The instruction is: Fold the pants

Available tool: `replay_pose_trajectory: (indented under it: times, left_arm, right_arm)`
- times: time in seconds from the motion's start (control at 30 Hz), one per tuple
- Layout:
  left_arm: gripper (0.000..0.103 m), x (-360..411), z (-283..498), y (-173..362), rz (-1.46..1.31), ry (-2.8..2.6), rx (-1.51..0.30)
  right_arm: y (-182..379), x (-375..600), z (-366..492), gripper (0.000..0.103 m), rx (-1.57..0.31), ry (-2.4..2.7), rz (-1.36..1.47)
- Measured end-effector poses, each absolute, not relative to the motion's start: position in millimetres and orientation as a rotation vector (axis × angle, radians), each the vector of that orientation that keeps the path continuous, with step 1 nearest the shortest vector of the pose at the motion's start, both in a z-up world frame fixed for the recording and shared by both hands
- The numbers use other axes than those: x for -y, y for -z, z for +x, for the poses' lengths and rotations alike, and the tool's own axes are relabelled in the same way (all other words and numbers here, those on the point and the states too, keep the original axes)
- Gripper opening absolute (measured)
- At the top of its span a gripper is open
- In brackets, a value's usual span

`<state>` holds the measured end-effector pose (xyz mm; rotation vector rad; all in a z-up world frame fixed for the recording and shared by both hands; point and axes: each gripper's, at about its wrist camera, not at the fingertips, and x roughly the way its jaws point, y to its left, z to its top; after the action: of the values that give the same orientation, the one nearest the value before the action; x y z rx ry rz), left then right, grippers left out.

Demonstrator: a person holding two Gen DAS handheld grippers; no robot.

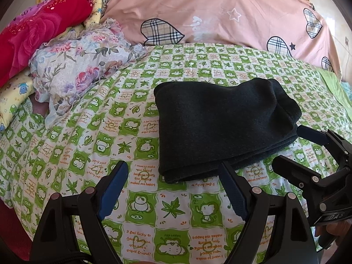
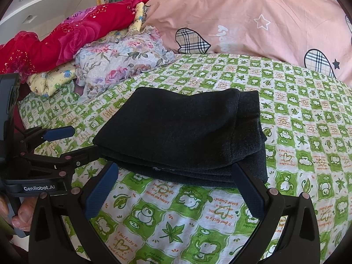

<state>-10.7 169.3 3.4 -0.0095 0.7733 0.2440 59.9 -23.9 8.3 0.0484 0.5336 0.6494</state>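
Two grippers, both with fingers spread apart, beside the folded dark pants (image 1: 222, 127) on the bed.

At far left lie a red blanket (image 1: 33, 35) and a floral cloth (image 1: 88, 66). The left gripper (image 1: 173, 189) is over the green checked sheet (image 1: 92, 136), holding nothing, just near the pants' near edge. The pants lie in a compact stack in the middle. The right gripper (image 2: 173, 189) is at their near right edge, gripping nothing. A pink duvet (image 1: 220, 15) lies far behind.
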Motion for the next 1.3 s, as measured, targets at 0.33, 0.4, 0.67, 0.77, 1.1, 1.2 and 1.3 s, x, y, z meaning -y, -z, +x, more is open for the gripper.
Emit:
replay_pose_trajectory:
  times: [0.33, 0.4, 0.67, 0.77, 1.1, 1.2, 1.3]
  left_arm:
    - [0.085, -169.1, -10.8, -3.4, -0.013, -0.245, -0.775]
    - [0.085, -169.2, -10.6, -3.5, -0.013, -0.244, -0.776]
    - [0.085, -168.8, -10.7, -2.1, -0.013, -0.237, -0.778]
    - [0.085, -168.4, -10.6, -1.8, -0.012, -0.237, -0.778]
    - [0.085, -168.4, -10.5, -2.0, -0.013, -0.235, -0.778]
    - [0.085, -168.4, -10.3, -2.4, -0.013, -0.234, -0.777]
    - [0.085, -168.4, -10.4, -2.5, -0.013, -0.233, -0.777]
  right_arm:
    - [-8.2, 24.4, 59.6, 0.102, -0.533, -0.646, 0.049]
    - [-8.3, 24.5, 59.9, 0.102, -0.534, -0.649, 0.05]
    - [-8.3, 24.4, 59.6, 0.102, -0.536, -0.648, 0.05]
    - [-8.4, 24.4, 59.6, 0.102, -0.534, -0.649, 0.049]
    - [-8.6, 24.2, 59.8, 0.102, -0.535, -0.65, 0.05]
    - [-8.6, 24.6, 59.8, 0.102, -0.534, -0.65, 0.05]
    - [-9.4, 25.3, 59.5, 0.102, -0.532, -0.651, 0.052]
